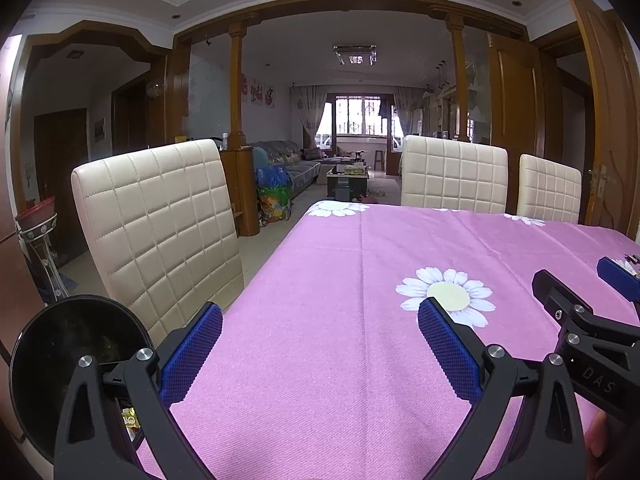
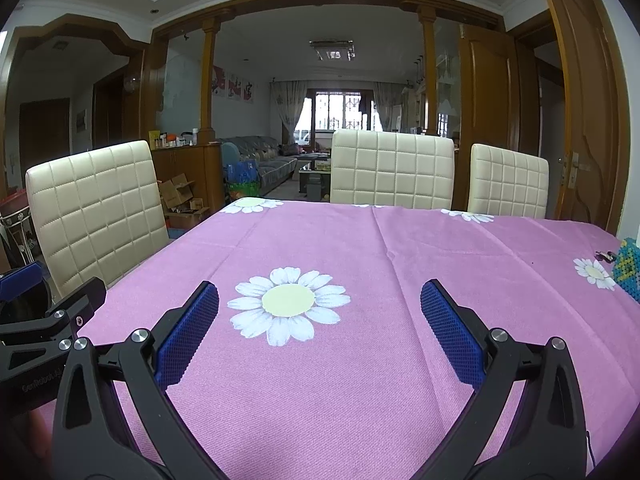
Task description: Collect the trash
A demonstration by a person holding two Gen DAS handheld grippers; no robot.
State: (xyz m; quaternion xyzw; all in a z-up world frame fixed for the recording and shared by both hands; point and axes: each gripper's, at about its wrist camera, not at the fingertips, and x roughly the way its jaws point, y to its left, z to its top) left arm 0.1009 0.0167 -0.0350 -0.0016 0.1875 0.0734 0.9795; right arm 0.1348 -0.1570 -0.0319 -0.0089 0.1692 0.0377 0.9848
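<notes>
My left gripper (image 1: 320, 308) is open low over the pink daisy tablecloth (image 1: 340, 360), with nothing between its blue pads. A round black bin (image 1: 48, 344) stands off the table's left edge, beside the left finger; a yellow wrapper (image 1: 130, 420) shows inside it. My right gripper (image 2: 320, 286) is also open and holds nothing, hovering just short of a printed daisy (image 2: 288, 300). A small dark bit (image 2: 604, 256) lies on the cloth at the far right, next to a blue and yellow beaded object (image 2: 630, 272). Each gripper appears at the edge of the other's view.
Three cream quilted chairs (image 2: 96, 216) (image 2: 394, 170) (image 2: 508, 184) stand along the table's left and far sides. A wooden door (image 2: 580, 120) is at the right. Cardboard boxes (image 2: 180, 200) sit on the floor beyond the left chair, with a living room behind.
</notes>
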